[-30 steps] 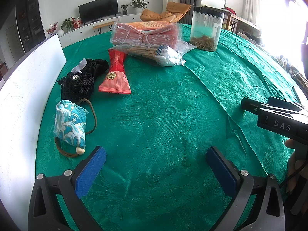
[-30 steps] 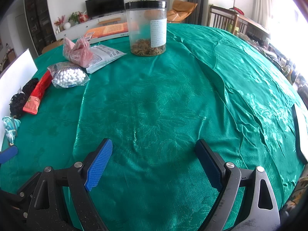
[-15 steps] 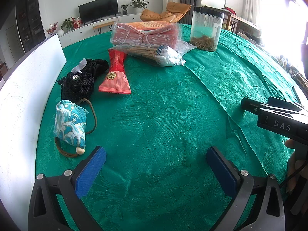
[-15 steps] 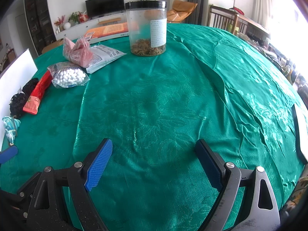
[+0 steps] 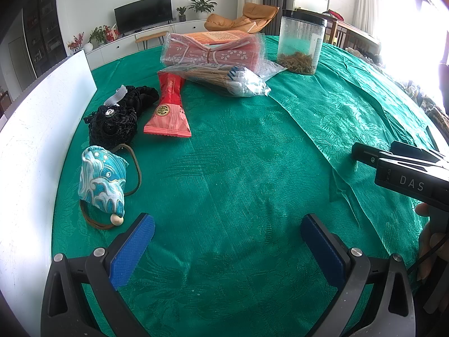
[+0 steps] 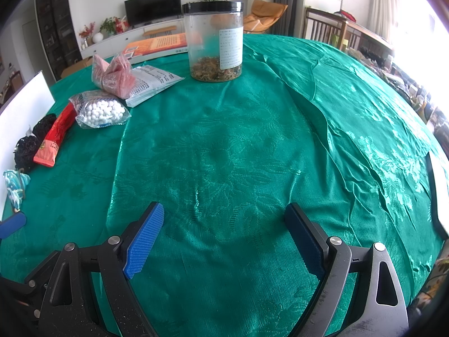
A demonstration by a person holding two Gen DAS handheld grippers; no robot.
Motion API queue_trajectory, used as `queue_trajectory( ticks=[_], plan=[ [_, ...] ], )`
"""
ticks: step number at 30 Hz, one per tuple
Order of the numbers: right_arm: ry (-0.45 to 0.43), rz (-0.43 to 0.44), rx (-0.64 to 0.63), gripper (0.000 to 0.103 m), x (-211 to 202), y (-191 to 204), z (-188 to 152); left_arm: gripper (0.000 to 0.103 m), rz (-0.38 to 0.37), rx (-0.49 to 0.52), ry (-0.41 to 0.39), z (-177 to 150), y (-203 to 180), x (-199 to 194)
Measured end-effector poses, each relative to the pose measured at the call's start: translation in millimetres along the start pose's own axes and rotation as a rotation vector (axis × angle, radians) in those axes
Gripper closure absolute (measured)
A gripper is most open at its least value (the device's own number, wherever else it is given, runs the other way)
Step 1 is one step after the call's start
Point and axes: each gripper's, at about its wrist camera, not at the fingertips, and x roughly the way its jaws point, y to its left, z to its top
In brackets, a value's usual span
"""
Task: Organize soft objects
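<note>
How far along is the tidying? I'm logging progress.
Nothing looks done. Both the left gripper and right gripper are open and empty over the cloth. Left to do: the blue pouch, black scrunchies and red packet lie loose.

The left gripper [image 5: 227, 241] is sitting low in its own view, its jaws spread wide with nothing between the blue pads [image 5: 133, 250]. The right gripper [image 6: 224, 238] is holding the same pose at the bottom of its frame, jaws wide apart and empty, its ribbed blue pads [image 6: 144, 241] facing each other. In the left wrist view, the right gripper's black body is reaching in from the right edge, and the person's right hand [image 5: 433, 241] is wrapping its handle at the lower right.
</note>
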Motion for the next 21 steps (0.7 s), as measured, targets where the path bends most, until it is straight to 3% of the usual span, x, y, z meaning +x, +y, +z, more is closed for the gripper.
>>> queue_trajectory(
  ticks=[12, 14, 18, 21],
  plan=[
    [0.0, 0.0, 0.0, 0.013, 0, 0, 0, 0.0, 0.0, -0.004, 0.014, 3, 2, -15],
    [0.0, 0.0, 0.0, 0.013, 0, 0, 0, 0.0, 0.003, -0.012, -0.037, 16, 8, -33],
    [0.0, 0.0, 0.0, 0.013, 0, 0, 0, 0.0, 0.099, -0.089, -0.102, 61, 39, -50],
    [0.0, 0.0, 0.0, 0.013, 0, 0, 0, 0.001, 0.164, -0.233, -0.041, 92, 75, -28]
  ],
)
